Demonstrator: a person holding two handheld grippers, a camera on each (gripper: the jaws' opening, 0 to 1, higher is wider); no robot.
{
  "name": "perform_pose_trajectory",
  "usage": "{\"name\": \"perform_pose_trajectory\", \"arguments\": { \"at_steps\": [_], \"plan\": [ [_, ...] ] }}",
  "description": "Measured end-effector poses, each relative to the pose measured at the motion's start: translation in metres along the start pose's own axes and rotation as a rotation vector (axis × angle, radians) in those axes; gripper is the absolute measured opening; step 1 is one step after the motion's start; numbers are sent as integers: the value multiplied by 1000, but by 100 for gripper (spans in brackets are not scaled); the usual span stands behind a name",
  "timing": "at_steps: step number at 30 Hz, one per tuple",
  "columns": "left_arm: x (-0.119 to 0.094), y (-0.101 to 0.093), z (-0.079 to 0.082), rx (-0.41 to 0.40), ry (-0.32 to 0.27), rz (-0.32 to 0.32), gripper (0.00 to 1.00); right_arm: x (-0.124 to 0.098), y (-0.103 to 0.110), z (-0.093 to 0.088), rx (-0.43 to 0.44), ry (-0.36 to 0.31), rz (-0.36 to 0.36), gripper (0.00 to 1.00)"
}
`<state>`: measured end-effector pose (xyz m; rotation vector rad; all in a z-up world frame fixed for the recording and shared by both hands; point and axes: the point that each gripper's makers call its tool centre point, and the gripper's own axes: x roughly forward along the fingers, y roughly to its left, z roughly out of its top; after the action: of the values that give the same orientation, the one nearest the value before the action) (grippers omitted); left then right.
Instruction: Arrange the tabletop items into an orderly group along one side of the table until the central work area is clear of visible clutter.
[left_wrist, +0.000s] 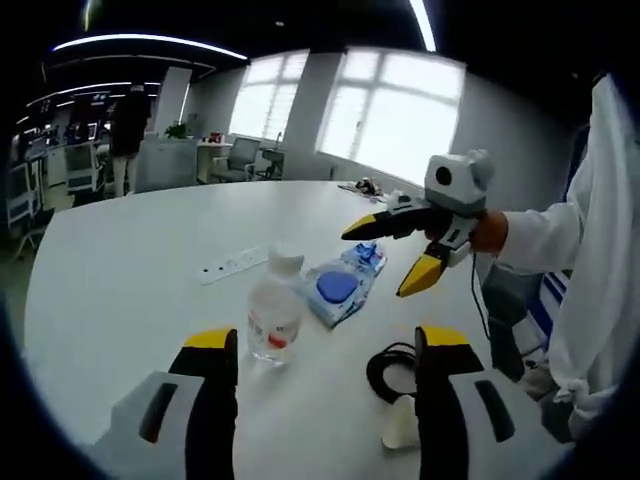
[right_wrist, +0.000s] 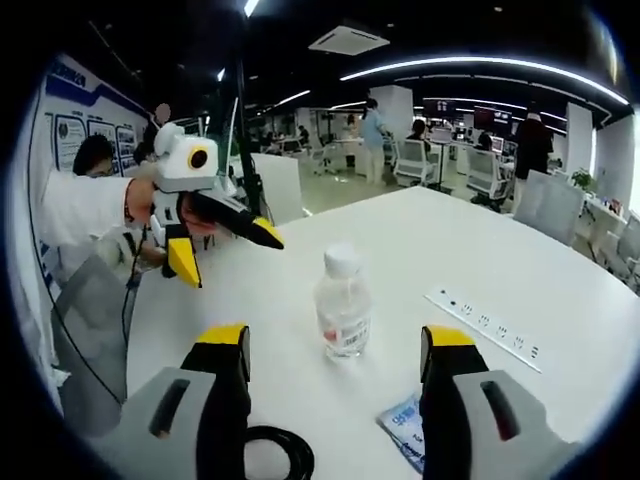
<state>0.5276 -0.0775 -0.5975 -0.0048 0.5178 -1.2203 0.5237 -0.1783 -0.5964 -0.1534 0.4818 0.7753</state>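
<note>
both tongs (left_wrist: 325, 345) (right_wrist: 335, 345) spread and empty, flanking the bottle (left_wrist: 274, 318) on the bench (left_wrist: 130, 260), likely lining up a grab.

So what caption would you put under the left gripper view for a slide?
Open left hand-held gripper approaches a clear plastic bottle with white cap on a round white table, the right hand-held gripper open above.

Both yellow-tipped black grippers hang in the air, jaws spread wide, gripping nothing. The left gripper (left_wrist: 325, 345) faces the right gripper (left_wrist: 405, 252), held out by a white-sleeved arm (left_wrist: 545, 238).
</note>
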Motion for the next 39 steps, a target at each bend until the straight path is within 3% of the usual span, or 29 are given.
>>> {"name": "perform_pose_trajectory", "arguments": {
  "at_steps": [16,31,39],
  "plan": [
    [-27,-16,-19,-47,-18,46,73,-5,23,-19,-46,82,98,68],
    [-48,-28,-36,-95,-38,81,73,7,75,-50,-60,212,365,64],
    [-55,-31,-39,-113,-56,94,73,11,106,-71,-100,317,565,59]
  ]
}}
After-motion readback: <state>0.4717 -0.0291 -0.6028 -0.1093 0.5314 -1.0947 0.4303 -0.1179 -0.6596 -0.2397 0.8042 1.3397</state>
